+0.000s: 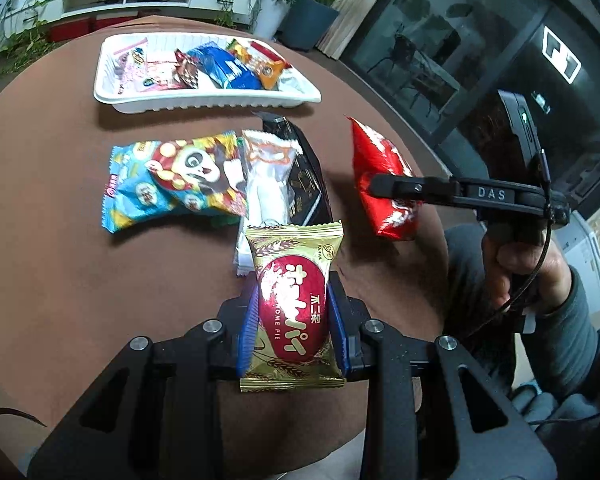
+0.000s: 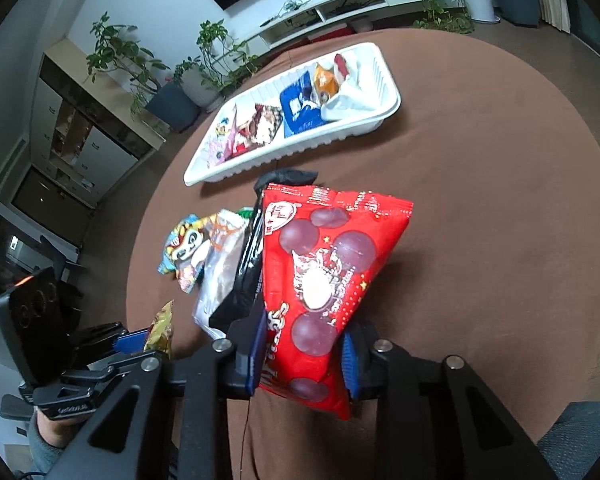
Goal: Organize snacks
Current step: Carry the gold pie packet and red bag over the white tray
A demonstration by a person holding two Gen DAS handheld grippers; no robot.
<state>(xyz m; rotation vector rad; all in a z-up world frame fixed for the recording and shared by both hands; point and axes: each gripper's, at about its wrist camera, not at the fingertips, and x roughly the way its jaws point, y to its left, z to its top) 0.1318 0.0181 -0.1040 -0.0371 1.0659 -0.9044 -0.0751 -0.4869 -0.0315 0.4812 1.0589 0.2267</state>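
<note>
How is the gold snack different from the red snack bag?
The gold snack is small and flat with a red oval; the red bag is bigger and puffy, covered in dark round spots. The gold snack is gripped across its middle by the left tongs; the red bag is gripped near its bottom by the right tongs, with most of it sticking out beyond them. Both are pinched between blue pads, outside the white tray.

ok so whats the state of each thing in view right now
left gripper: shut on gold-wrapped red-oval pie snack, held off the table
right gripper: shut on red snack bag with dark round spots
white plastic tray: on brown table, partly filled with packets
blue panda-print packet: lying loose
clear white packet: overlapping black packet
</note>
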